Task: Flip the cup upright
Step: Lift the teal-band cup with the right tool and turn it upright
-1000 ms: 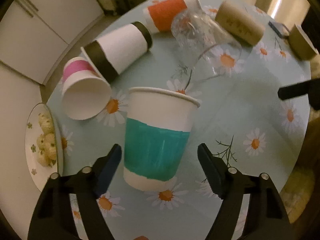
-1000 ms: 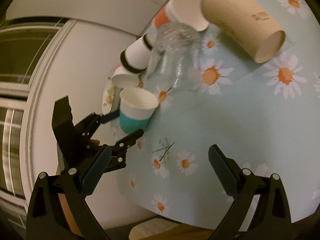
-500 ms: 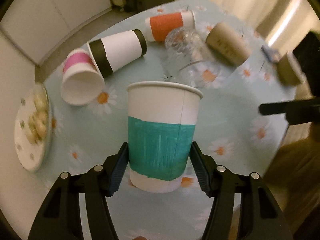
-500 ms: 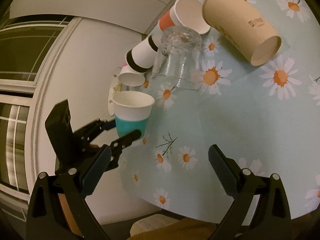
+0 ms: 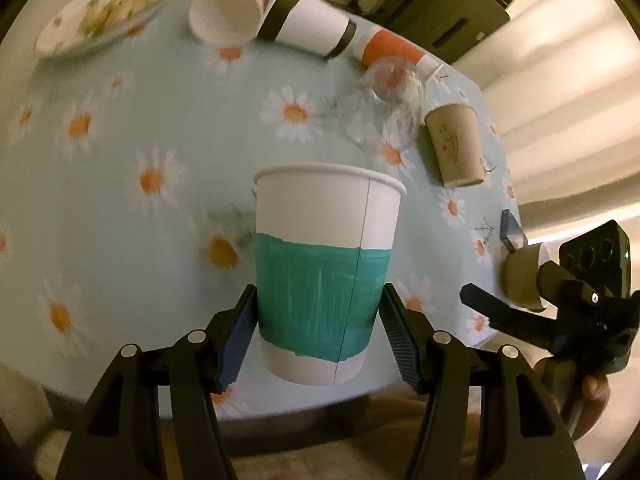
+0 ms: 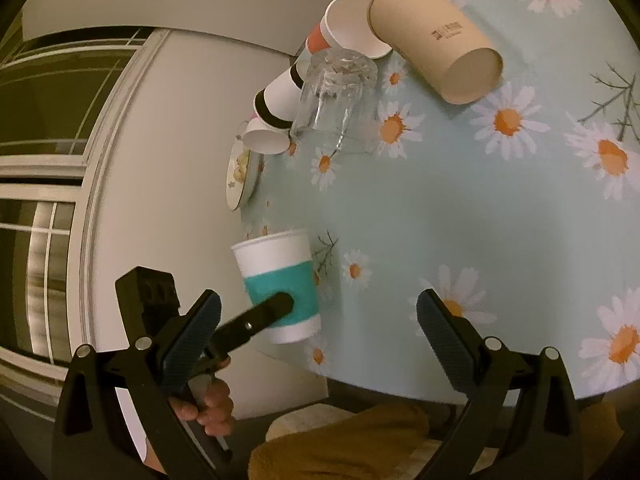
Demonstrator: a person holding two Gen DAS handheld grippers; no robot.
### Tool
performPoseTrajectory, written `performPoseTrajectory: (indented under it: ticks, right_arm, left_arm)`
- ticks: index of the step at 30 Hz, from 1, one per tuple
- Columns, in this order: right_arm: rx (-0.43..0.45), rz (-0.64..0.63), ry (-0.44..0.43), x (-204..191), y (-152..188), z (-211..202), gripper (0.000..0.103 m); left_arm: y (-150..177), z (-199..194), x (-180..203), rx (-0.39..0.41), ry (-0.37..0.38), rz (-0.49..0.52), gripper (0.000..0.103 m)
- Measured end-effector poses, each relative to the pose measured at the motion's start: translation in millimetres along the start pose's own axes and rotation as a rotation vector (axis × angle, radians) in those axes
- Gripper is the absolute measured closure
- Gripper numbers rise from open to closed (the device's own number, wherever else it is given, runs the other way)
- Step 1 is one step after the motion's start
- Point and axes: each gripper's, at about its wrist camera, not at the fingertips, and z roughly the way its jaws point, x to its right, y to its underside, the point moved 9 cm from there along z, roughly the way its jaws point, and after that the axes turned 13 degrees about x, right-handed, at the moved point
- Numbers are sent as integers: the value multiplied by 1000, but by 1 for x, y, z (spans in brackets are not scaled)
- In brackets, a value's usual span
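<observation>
My left gripper (image 5: 318,328) is shut on a white paper cup with a teal band (image 5: 324,276). The cup is upright, mouth up, held just above the near edge of the daisy tablecloth (image 5: 160,128). In the right wrist view the same cup (image 6: 280,284) shows at the table's left edge with the left gripper's finger (image 6: 276,306) across its band. My right gripper (image 6: 316,328) is open and empty, near the table's front edge; it also shows in the left wrist view (image 5: 560,304).
Lying on their sides at the back: a pink-banded cup (image 5: 228,12), a black-banded cup (image 5: 308,24), an orange-banded cup (image 5: 392,48), a brown cup (image 5: 454,144). A clear glass (image 6: 336,96) stands upside down among them. A plate of food (image 5: 100,12) sits far left.
My left gripper closed on the teal cup, lifted it and carried it toward the near table edge. The right gripper stayed open and barely moved.
</observation>
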Motion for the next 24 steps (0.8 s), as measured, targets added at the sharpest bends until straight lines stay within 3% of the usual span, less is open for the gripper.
performPoseTrajectory:
  ticks: [4,11,15,24]
  right_arm:
    - [-60,8,-24,2,16,-3,6]
    - [-64,5,-16,6,23,-13,6]
    - [-69,-1,-14,4,24,-13,6]
    - [-77,-7,2,3,23,-7,6]
  left_arm:
    - [19,4,8,0,5,-24,44]
    - [34,14,11,6,-30,-19,43]
    - [38,18,11,-6,-48,-12,24]
    - [41,17,8,-19,-43,-1,24]
